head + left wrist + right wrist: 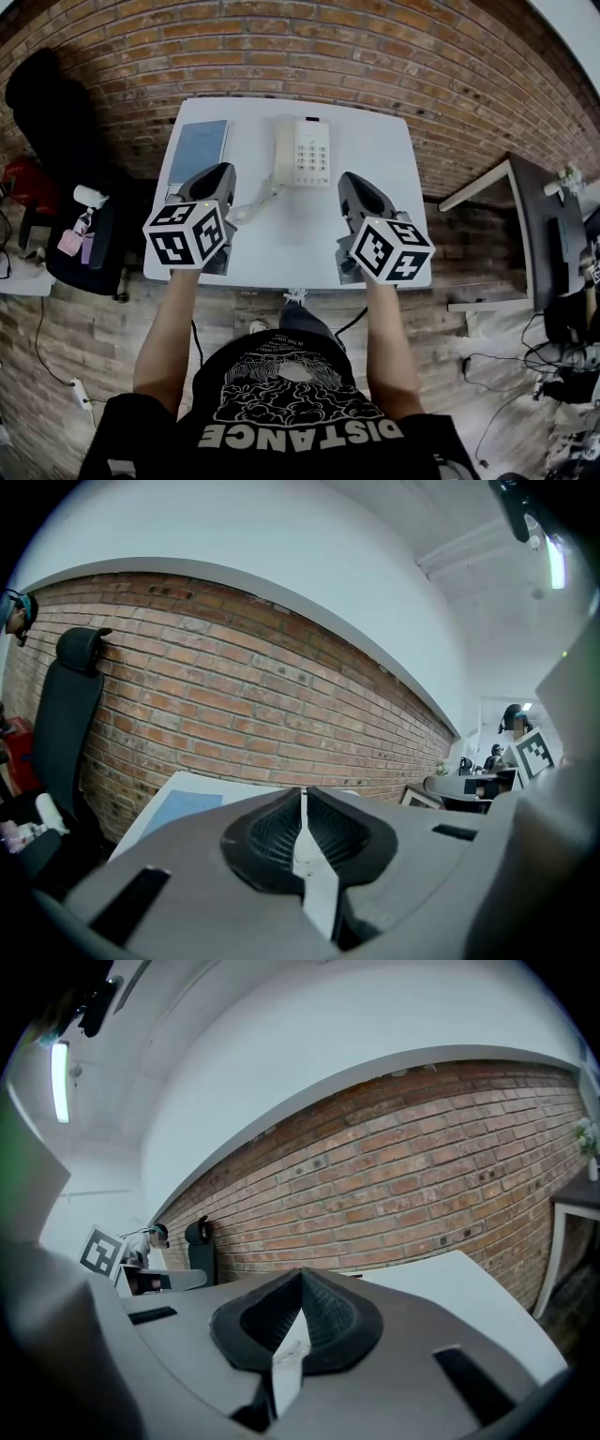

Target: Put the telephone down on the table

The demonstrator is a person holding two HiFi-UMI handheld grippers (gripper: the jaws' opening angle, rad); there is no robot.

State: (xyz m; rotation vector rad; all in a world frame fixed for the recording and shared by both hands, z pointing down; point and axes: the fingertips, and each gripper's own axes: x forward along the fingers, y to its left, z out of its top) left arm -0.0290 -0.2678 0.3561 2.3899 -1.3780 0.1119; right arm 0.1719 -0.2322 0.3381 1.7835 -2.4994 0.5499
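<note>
The telephone (pixel 300 150) lies flat on the white table (pixel 281 246) near its far edge, handset seated on the base as far as we can tell; we judge the placing done. Its coiled cord (pixel 247 208) trails toward us and ends just beside the left hand-held gripper (pixel 222 172); that is the main risk, since a careless sweep of that hand could snag the coil and drag the telephone or unseat the handset. A blue pad (pixel 197 150) lies left of the telephone. The left hand-held gripper has its jaws pressed together on nothing; the right hand-held gripper (pixel 350 179) likewise, closed and empty, well clear of the cord.
</note>
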